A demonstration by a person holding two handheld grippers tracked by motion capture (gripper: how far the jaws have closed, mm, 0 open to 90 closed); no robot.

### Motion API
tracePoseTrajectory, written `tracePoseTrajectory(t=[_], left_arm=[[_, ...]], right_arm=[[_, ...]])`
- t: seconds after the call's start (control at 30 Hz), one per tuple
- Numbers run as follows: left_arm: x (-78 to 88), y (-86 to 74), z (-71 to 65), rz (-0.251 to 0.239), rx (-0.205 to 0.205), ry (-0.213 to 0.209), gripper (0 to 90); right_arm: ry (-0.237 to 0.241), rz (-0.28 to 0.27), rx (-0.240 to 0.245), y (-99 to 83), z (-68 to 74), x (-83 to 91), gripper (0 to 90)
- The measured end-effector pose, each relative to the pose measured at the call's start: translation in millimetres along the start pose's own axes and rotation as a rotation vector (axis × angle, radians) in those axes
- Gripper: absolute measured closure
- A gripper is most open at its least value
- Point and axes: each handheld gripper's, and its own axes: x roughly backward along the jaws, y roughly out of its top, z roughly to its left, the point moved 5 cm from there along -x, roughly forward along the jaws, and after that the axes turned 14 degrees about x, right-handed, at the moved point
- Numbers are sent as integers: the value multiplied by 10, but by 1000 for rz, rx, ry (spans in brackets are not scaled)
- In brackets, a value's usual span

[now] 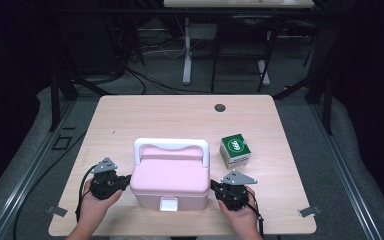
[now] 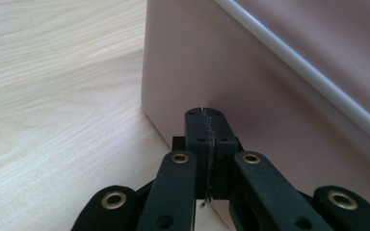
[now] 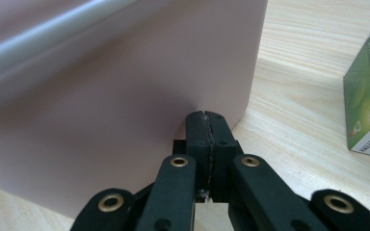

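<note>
A pale wooden table (image 1: 130, 115) stands before a dark, cable-strewn floor. At lower centre sits a pink lidded box (image 1: 170, 182) with a white handle, latch fastened. The left gripper (image 1: 126, 180) and right gripper (image 1: 214, 186), jaws pressed together on nothing, flank its side walls. The green carton (image 1: 235, 150) waits at right; opening and packing seem still ahead.

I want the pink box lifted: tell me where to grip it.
Grip the white handle of the pink box, coming from above. It arches over the lid's far edge and is thin enough for the jaws, while the walls are broad and smooth.
</note>
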Motion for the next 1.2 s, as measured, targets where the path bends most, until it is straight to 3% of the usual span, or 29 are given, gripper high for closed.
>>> tracePoseTrajectory(t=[0.47,0.63,0.93,1.2], left_arm=[[-19,-49,-130,18,-19,-19,899],[-38,-60,-176,23,-28,-26,899],[-35,-61,-173,30,-23,-35,897],[50,-1,-117,9,-4,-41,793]], right_arm=[[4,23,-3,-57,11,137,900],[-4,20,-26,-83,-34,179,900],[-2,17,-28,-82,-30,202,900],[8,3,-26,-73,-69,231,839]])
